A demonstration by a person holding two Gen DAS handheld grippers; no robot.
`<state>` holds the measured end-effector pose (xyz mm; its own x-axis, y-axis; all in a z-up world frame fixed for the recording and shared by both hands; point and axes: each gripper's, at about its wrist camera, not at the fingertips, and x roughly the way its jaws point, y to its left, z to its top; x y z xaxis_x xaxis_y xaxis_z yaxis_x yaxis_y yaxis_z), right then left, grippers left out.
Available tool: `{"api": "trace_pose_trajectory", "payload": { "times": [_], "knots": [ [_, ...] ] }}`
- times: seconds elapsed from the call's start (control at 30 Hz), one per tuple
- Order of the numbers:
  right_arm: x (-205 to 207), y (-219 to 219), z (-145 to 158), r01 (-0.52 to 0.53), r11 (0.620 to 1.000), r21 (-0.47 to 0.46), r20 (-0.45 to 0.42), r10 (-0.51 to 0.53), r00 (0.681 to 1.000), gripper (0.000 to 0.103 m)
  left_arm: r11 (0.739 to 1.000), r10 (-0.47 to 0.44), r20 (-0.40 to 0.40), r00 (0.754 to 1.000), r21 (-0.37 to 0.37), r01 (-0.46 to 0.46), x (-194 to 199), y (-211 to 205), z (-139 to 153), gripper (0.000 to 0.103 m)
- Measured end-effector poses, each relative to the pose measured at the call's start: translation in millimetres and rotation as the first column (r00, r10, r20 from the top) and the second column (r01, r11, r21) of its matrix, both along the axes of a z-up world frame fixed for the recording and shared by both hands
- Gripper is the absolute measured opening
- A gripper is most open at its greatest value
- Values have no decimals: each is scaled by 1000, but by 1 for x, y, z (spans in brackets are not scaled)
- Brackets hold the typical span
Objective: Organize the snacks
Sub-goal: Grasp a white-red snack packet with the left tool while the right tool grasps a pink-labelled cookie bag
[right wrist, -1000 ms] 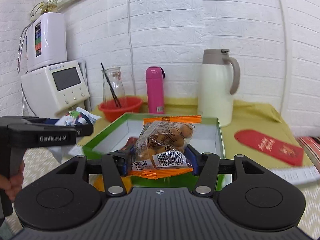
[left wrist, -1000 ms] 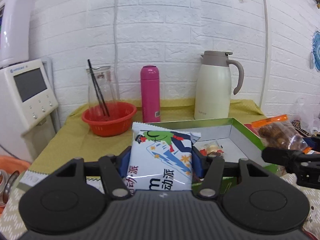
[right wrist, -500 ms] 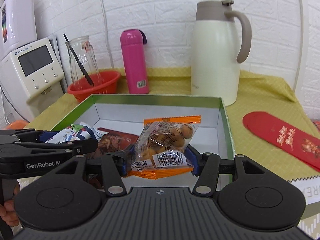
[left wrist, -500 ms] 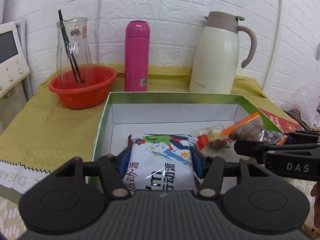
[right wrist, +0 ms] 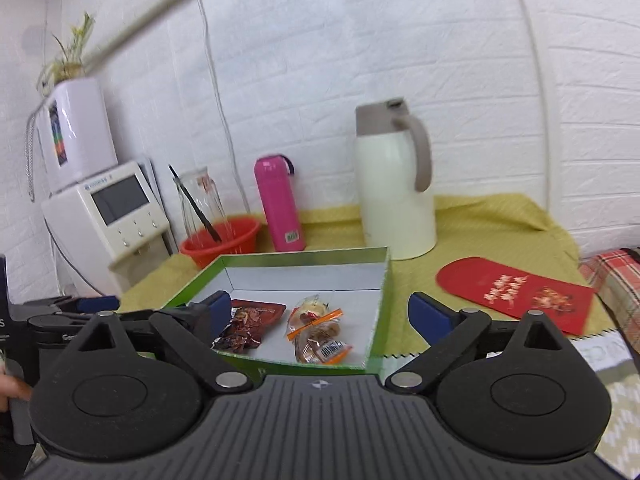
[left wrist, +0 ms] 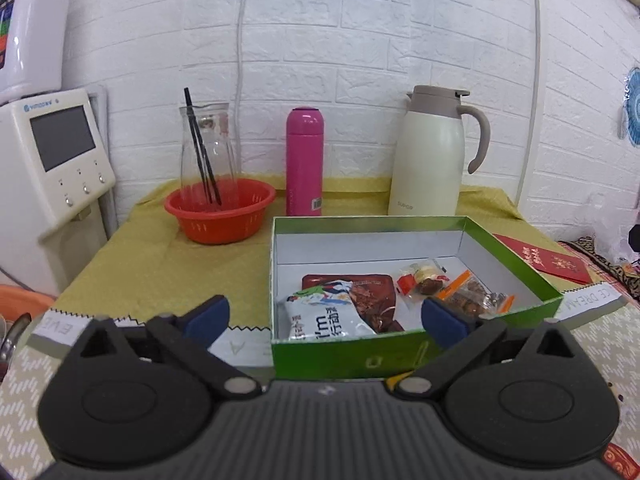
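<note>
A green box with a white inside stands on the yellow cloth; it also shows in the right wrist view. In it lie a white and blue snack bag, a dark red packet, a small candy bag and an orange-edged nut bag. The nut bag and the red packet show in the right wrist view too. My left gripper is open and empty, in front of the box. My right gripper is open and empty, in front of the box.
Behind the box stand a red basket with a glass carafe, a pink bottle and a cream thermos jug. A red envelope lies right of the box. A white appliance stands at left.
Both grippers have opened and let go of their bags, which now lie in the box. Both grippers have pulled back and up from the box.
</note>
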<state>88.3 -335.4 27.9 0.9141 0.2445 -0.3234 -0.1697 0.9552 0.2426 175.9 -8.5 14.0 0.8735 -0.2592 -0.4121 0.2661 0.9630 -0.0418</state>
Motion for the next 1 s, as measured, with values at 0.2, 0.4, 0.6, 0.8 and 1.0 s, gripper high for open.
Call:
{"api": "trace_pose_trajectory", "payload": {
  "times": [0.2,0.4,0.6,0.8,1.0],
  "knots": [
    [-28,8,-15,-29,999,20,-23,29,999,103,996,55,-6,998,63,-55,-51,4,-13,101],
    [-16,54,-51,-61,997,-57,-126,53,991,103,982,88,-82,993,173,-73,-63,-9,-46,101],
    [5,93,-71,-78,981,-180,-171,47,984,103,990,74,-155,985,133,-53,-51,-9,-63,101],
    [15,104,-77,-124,973,-196,-184,88,979,103,991,-19,-220,975,123,47,-49,-19,-83,102],
    [20,108,-83,-143,966,-217,-210,97,973,103,999,-12,-231,973,36,21,-39,-9,-82,101]
  ]
}}
